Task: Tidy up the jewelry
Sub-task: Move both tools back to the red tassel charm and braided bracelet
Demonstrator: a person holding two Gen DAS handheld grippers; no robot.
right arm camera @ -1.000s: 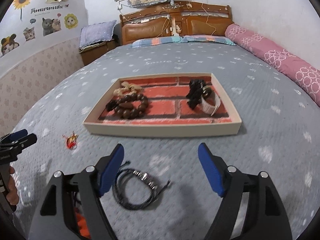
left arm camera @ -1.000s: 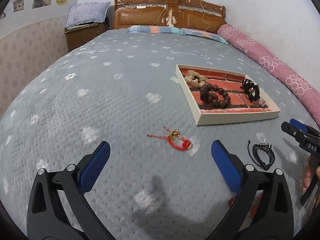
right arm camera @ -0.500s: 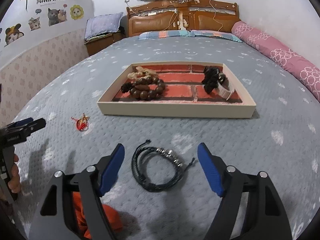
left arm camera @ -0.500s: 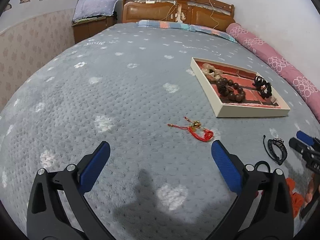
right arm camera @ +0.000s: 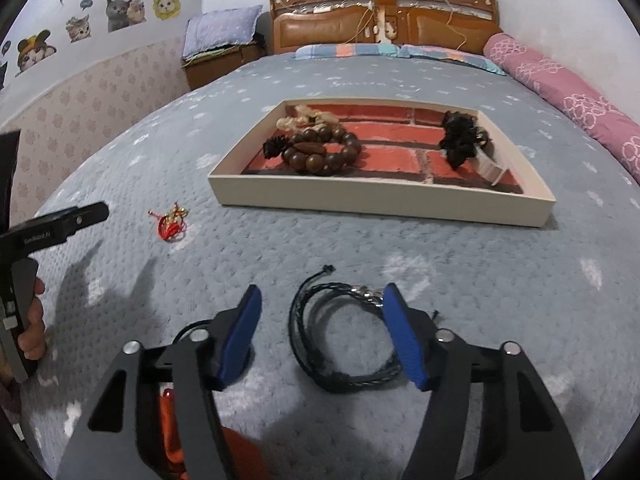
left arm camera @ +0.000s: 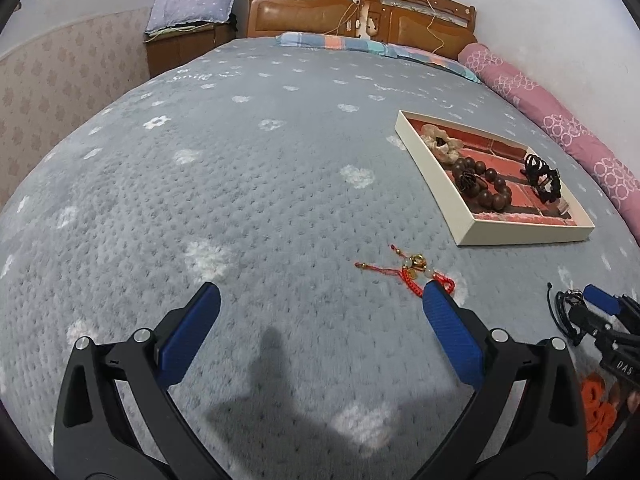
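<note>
A shallow cream tray (right arm camera: 376, 202) with a brick-pattern floor lies on the grey bed and holds a brown bead bracelet (right arm camera: 320, 152), a pale bracelet (right arm camera: 304, 118) and black hair pieces (right arm camera: 460, 140); the tray also shows in the left wrist view (left arm camera: 520, 232). A black cord bracelet (right arm camera: 340, 336) lies between the open fingers of my right gripper (right arm camera: 322, 336), low over the blanket. A red string charm (left arm camera: 412, 272) lies just ahead of my open, empty left gripper (left arm camera: 320, 328), by its right finger; the charm also shows in the right wrist view (right arm camera: 172, 226).
The grey flowered blanket (left arm camera: 240, 184) covers the bed. A pink bolster (left arm camera: 560, 128) runs along the right wall, the wooden headboard (left arm camera: 360, 16) and pillows stand at the back, a nightstand (left arm camera: 180, 48) at back left. Something orange (right arm camera: 240, 456) lies under my right gripper.
My right gripper has moved forward and down so the black cord bracelet now sits between its fingers. My left gripper has shifted left, so the red charm now lies by its right finger.
</note>
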